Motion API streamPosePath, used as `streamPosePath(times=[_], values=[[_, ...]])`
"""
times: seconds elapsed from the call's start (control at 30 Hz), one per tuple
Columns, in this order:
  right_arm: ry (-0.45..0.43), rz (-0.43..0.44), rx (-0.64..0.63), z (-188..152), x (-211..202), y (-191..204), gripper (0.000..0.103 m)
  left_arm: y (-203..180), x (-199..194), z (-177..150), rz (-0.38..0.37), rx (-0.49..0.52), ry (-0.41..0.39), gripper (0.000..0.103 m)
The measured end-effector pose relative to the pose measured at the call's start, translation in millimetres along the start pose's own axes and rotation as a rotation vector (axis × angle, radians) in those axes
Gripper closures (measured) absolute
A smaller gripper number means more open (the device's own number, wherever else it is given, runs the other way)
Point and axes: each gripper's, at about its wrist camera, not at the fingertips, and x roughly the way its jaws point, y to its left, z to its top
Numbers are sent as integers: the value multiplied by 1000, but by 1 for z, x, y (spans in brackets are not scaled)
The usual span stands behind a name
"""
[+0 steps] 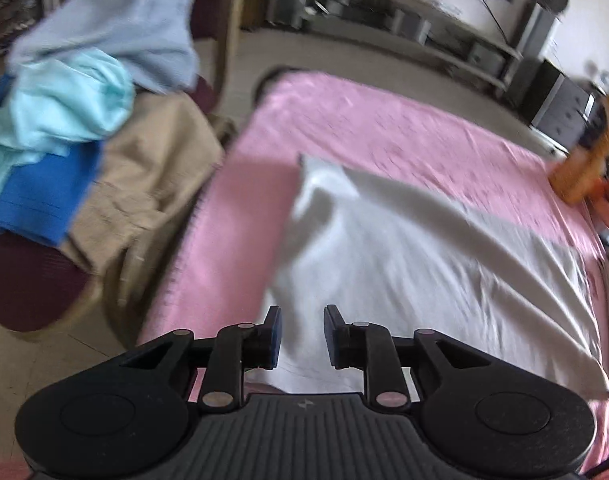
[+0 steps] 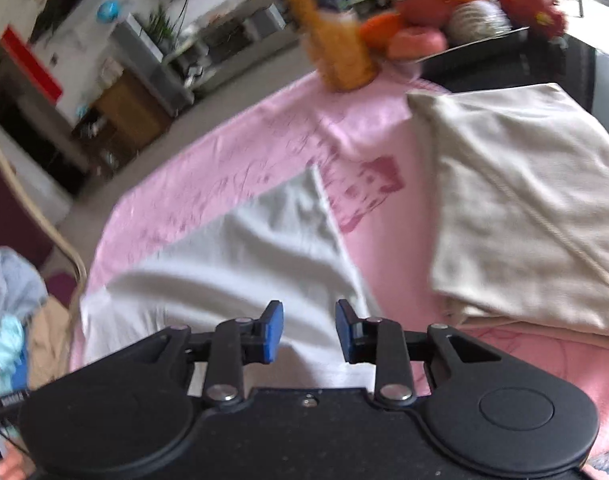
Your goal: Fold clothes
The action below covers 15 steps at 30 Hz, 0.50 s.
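Observation:
A white garment (image 1: pixel 404 264) lies spread on a pink cloth (image 1: pixel 384 128) that covers the table. Its far edge is folded over and it is creased. My left gripper (image 1: pixel 302 320) hovers over the garment's near left part, open, with a gap between its blue pads and only flat white cloth behind the gap. In the right wrist view the same white garment (image 2: pixel 232 264) lies on the pink cloth (image 2: pixel 208 176). My right gripper (image 2: pixel 309 308) stands open over its near right edge, pads apart and pinching nothing.
A folded beige garment (image 2: pixel 524 208) lies on the table's right side. An orange container (image 2: pixel 340 48) and a tray of fruit (image 2: pixel 444 12) stand at the far end. Left of the table, a chair holds a pile of blue, mint and tan clothes (image 1: pixel 64 112).

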Motion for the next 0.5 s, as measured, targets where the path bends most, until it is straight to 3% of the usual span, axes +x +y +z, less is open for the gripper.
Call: streamPosePath(times=[0.13,0.33,0.43,0.5], values=[[87,4,-67,-5,21,15,74,-6,13,-5,-76,19,77,82],[204,-109,-147,-18,40,16,75,-9,30,-21,69,92,200,80],[202,-80,-96,-19,21,2,74,5,8,-20,55,53,157,80],[128,-27,-34,-15,-1,-11,71,18,-4,-17,34,-8,116,79]])
